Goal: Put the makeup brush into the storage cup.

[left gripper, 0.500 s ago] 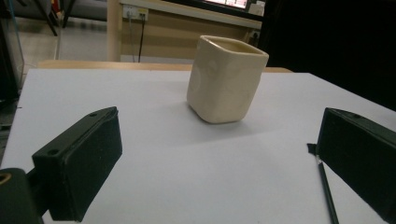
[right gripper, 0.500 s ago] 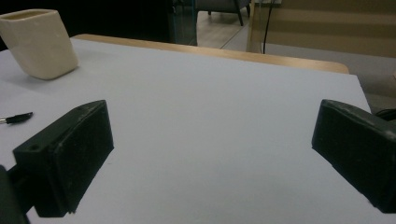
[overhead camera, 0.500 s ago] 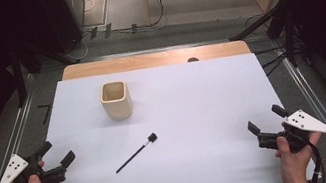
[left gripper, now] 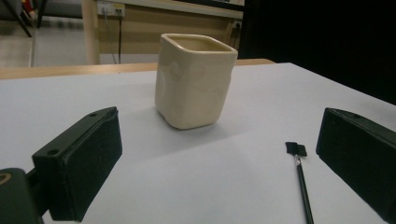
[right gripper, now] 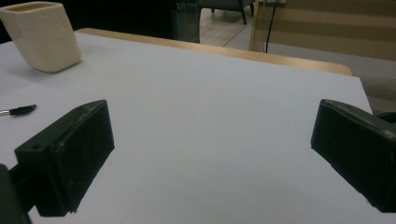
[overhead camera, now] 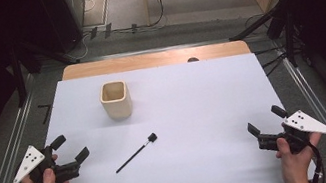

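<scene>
A cream cup (overhead camera: pixel 116 100) and a black brush (overhead camera: pixel 136 153) lie on a plain white sheet (overhead camera: pixel 194 106).

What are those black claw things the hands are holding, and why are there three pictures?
A person holds a pinching tool in each hand: the left gripper and the right gripper. One picture looks down from above the table. The other two come from small cameras riding on the tools, so you see their black jaws up close. On the white table stand a cream cup and lies a thin black brush. Both tools are open and hold nothing.
</scene>
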The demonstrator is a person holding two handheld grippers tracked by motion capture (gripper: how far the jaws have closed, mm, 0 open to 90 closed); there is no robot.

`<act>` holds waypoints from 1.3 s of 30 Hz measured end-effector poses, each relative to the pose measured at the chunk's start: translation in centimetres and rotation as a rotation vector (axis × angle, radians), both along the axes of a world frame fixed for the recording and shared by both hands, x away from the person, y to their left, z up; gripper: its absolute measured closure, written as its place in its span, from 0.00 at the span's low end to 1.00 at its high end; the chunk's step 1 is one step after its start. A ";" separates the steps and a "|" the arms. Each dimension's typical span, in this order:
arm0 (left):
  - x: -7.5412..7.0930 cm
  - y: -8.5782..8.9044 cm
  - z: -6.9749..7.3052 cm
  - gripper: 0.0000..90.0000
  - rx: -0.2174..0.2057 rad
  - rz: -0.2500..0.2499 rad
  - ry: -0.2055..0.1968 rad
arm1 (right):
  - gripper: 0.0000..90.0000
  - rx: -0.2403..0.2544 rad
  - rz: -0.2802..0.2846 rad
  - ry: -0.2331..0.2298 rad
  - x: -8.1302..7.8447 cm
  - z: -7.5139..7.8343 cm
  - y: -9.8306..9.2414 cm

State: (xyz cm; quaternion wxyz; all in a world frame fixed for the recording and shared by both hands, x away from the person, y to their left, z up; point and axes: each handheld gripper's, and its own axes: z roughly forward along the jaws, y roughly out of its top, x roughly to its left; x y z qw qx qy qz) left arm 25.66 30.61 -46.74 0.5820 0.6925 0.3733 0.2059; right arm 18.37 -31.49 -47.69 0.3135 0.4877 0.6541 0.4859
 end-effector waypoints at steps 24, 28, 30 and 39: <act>2.5 -7.0 0.6 0.01 0.114 -0.181 0.086 | 0.00 -0.013 0.038 0.017 0.2 -0.3 0.6; 3.0 -7.5 0.7 0.01 0.137 -0.206 0.123 | 0.00 -0.017 0.041 0.018 0.2 -0.3 0.7; 3.1 -7.8 0.6 0.01 0.150 -0.220 0.142 | 0.00 -0.016 0.042 0.020 0.2 -0.3 0.8; 3.5 -9.0 0.6 0.01 0.208 -0.274 0.185 | 0.00 -0.021 0.045 0.027 0.3 -0.5 0.8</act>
